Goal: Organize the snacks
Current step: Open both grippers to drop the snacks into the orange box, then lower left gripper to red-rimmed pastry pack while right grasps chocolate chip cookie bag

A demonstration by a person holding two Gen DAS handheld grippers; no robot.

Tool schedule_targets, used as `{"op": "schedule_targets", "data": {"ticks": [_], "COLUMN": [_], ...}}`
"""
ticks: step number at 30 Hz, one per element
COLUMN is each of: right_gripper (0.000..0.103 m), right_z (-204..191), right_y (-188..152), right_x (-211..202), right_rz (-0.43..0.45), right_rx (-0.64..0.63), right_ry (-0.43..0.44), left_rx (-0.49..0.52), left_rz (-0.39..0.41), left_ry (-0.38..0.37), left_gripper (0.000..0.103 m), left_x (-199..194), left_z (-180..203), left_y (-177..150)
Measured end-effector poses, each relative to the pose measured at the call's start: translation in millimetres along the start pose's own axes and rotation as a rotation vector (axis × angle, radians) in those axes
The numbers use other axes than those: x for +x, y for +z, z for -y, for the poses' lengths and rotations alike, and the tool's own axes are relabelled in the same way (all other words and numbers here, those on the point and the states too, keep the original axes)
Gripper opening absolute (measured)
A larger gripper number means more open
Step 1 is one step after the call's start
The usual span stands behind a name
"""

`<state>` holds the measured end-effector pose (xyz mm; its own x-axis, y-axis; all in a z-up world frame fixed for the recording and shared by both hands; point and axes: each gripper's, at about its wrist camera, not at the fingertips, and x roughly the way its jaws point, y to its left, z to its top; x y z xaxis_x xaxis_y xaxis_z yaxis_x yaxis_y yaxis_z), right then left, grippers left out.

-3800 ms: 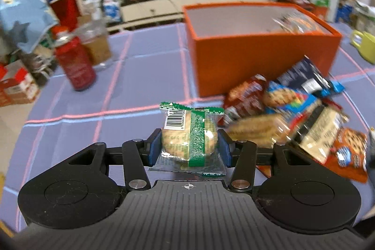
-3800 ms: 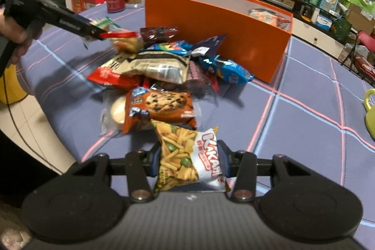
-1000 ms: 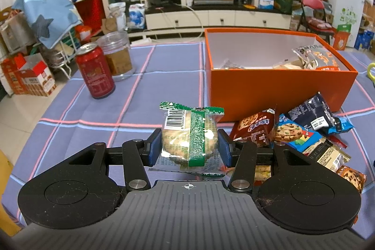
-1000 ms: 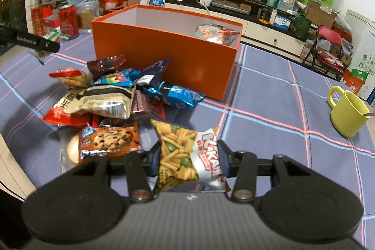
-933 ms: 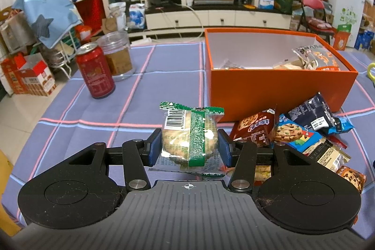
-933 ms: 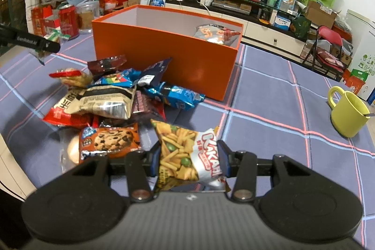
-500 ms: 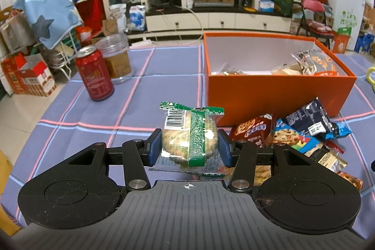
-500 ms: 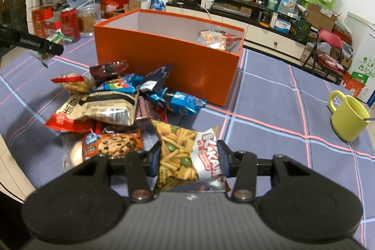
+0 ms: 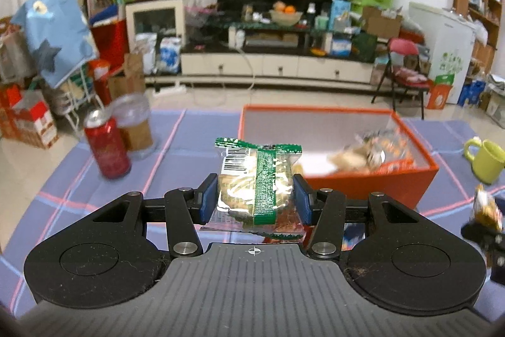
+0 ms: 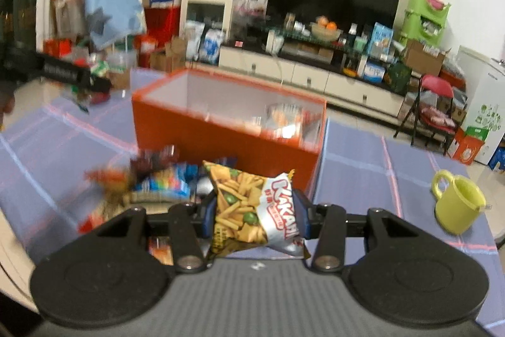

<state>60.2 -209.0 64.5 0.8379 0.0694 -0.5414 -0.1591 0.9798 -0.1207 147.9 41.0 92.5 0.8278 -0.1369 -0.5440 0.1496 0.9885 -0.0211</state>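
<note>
My left gripper [image 9: 255, 201] is shut on a green-striped clear cracker packet [image 9: 257, 183], held above the table in front of the open orange box [image 9: 372, 180]. The box holds a few snack packs [image 9: 372, 149]. My right gripper [image 10: 254, 215] is shut on a fries snack bag [image 10: 252, 207], held above the table before the same orange box [image 10: 221, 135]. A blurred pile of snack packets [image 10: 151, 182] lies on the cloth left of the right gripper. The left gripper also shows in the right wrist view [image 10: 91, 81], far left.
A red can [image 9: 107, 147] and a clear jar [image 9: 135, 125] stand on the purple checked cloth [image 9: 176, 144] at left. A yellow-green mug [image 10: 457, 204] stands at right, also in the left wrist view [image 9: 486, 160]. The table edge runs along the left.
Both grippers have risen and moved toward the orange box with their packets still held. The snack pile has dropped low in both views; the views are motion-blurred.
</note>
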Motion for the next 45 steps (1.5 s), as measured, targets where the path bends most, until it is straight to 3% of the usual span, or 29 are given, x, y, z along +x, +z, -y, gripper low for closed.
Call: {"op": "schedule_targets", "data": {"ticks": [8,15,17,18,19,22,28,33,35,37,38,42,45], "right_gripper": [0.048,0.048,0.055,0.058,0.059,0.062,0.069,0.073,0.076,0.09,0.102,0.102,0.102], "right_z": [13,18,17,16,17,19,28,25,17,0,-11,-44,-42], "right_y": [72,101,102,102,101,98,66,3,-18,-36,-41,-47,-47], "right_x": [36,108,127,134,137,125,69,34,22,10,7,10,12], "right_rz": [0.1,0.057,0.032,0.022,0.02,0.036,0.076,-0.021,-0.056,-0.069,-0.068,-0.062,-0.056], "right_rx": [0.094,0.149,0.15,0.152,0.158,0.149,0.172,0.227,0.253,0.192,0.143,-0.05,-0.054], "right_ry": [0.013,0.048,0.044,0.038,0.031,0.025,0.011,0.021,0.068,0.142,0.163,0.221,0.208], "left_rx": [-0.055,-0.032,-0.015,-0.002,0.012,0.023,-0.089,-0.234,-0.238,-0.221,-0.216,-0.25,-0.236], "left_rz": [-0.02,-0.073,-0.076,-0.087,-0.081,-0.051,-0.027,-0.101,-0.124,-0.139,-0.143,-0.154,-0.171], "left_ry": [-0.012,0.01,-0.016,-0.022,-0.024,-0.024,-0.012,0.005,-0.002,0.002,0.002,-0.048,-0.051], "left_gripper": [0.019,0.019,0.033,0.057,0.065,0.065,0.074,0.074,0.074,0.075,0.075,0.076,0.076], "left_x": [54,119,133,136,134,114,49,14,10,11,13,18,24], "left_z": [12,23,27,29,30,26,-14,-48,-55,-56,-56,-58,-55], "left_y": [34,44,42,41,40,38,8,-45,-57,-61,-62,-61,-61]}}
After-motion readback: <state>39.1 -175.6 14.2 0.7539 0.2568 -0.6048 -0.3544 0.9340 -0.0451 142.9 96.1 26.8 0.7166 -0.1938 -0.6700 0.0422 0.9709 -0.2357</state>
